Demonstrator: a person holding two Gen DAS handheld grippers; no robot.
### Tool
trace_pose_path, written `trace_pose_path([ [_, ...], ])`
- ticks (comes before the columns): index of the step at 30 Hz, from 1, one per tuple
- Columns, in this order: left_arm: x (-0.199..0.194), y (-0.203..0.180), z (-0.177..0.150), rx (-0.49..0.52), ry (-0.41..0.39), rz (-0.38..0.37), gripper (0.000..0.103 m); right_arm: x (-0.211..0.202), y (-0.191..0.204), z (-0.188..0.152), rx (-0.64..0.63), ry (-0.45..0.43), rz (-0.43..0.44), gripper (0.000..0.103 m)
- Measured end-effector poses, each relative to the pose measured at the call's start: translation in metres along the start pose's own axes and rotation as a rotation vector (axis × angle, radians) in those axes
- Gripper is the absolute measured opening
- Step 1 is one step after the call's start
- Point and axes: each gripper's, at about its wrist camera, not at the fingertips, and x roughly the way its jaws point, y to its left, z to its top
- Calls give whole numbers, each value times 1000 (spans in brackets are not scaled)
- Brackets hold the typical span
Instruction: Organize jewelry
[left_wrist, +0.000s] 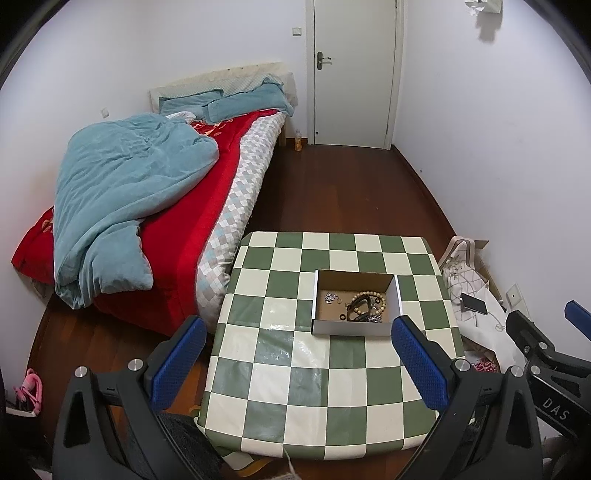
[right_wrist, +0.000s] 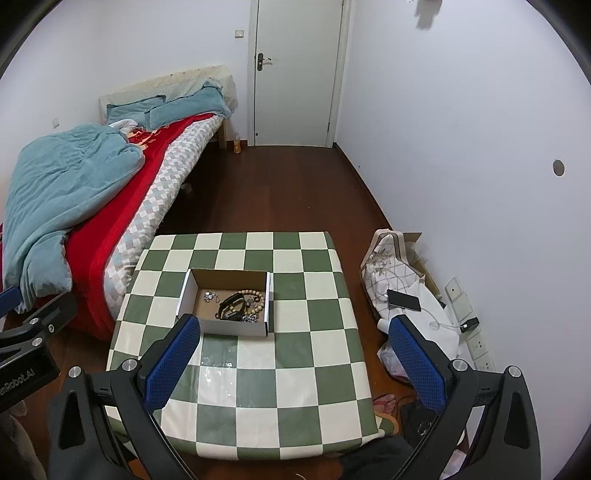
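Observation:
A small open cardboard box (left_wrist: 354, 328) (right_wrist: 229, 328) stands on the green-and-white checked table (left_wrist: 295, 384) (right_wrist: 295, 369). Inside lie a wooden bead bracelet (left_wrist: 380, 297) (right_wrist: 260, 297), a black strap piece (left_wrist: 360, 304) (right_wrist: 231, 304) and small silver pieces (left_wrist: 330, 297) (right_wrist: 208, 295). My left gripper (left_wrist: 299, 354) hovers open above the table's near half, short of the box. My right gripper (right_wrist: 295, 350) is open too, held high over the table to the right of the box. Both are empty. The right gripper's body (left_wrist: 546, 354) shows at the edge of the left wrist view.
A bed (left_wrist: 155, 192) with a teal duvet and red blanket runs along the table's left side. A closed white door (left_wrist: 354, 70) stands at the far wall. A bag with a black phone (right_wrist: 404, 300) on it and wall sockets sit right of the table. Dark wood floor lies beyond.

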Motion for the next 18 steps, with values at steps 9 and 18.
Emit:
trace_pose_path([
  [9,-5,3,1,-2,-8,8,103,-3,5,2,-7,-3,10,103],
  [18,-7,3,0,-4,-7,5,103,-6,5,2,-8,-9,12,103],
])
